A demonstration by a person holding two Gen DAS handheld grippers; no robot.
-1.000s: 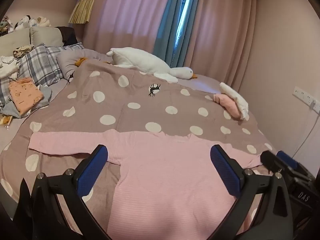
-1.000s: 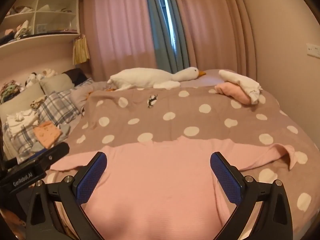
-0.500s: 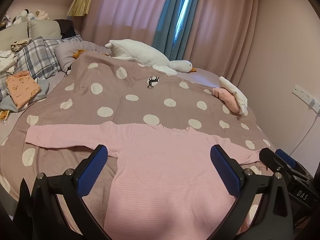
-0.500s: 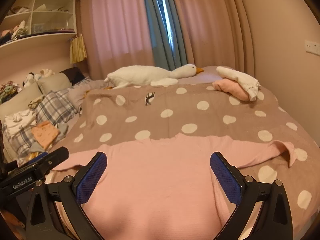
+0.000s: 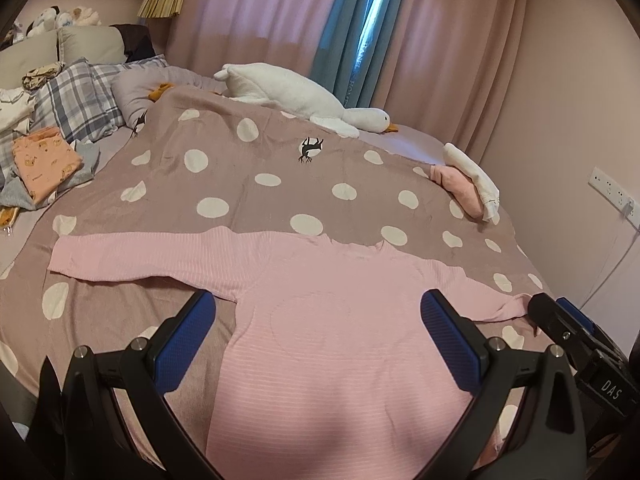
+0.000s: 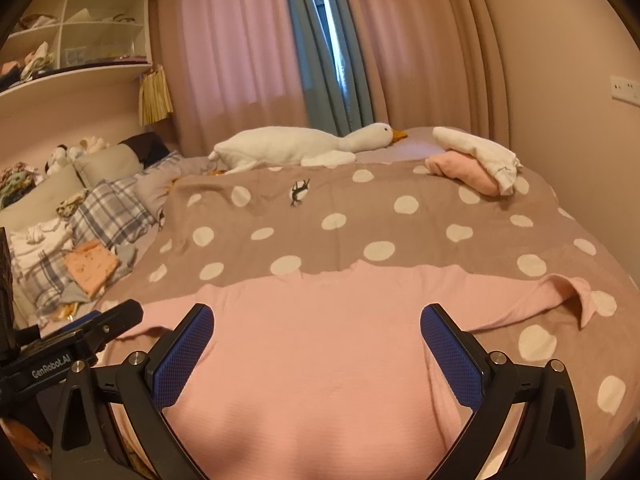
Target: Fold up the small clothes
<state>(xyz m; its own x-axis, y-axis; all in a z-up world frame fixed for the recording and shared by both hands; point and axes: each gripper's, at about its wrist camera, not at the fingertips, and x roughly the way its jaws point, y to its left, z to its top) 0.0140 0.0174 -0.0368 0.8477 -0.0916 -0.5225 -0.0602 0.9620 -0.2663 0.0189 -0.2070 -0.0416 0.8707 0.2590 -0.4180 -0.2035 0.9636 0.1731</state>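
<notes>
A pink long-sleeved top (image 5: pixel 332 328) lies spread flat on the dotted blanket (image 5: pixel 256 184), neck away from me, sleeves stretched to both sides. It also shows in the right wrist view (image 6: pixel 320 344). Its right sleeve end (image 6: pixel 572 292) is folded over. My left gripper (image 5: pixel 316 332) is open and empty above the top's body. My right gripper (image 6: pixel 316 344) is open and empty above the same body. The right gripper shows at the right edge of the left wrist view (image 5: pixel 576 340); the left gripper shows at the left edge of the right wrist view (image 6: pixel 80 336).
A white plush goose (image 5: pixel 300 96) lies at the far side of the bed. Folded pink and white clothes (image 5: pixel 468 184) sit at the far right. Plaid pillows (image 5: pixel 76 100) and a pile of clothes with an orange piece (image 5: pixel 44 164) lie left. A wall is close on the right.
Both grippers have risen a little and tilted, so the bed sits lower in both views. Both stay open; the pink top has not moved.
</notes>
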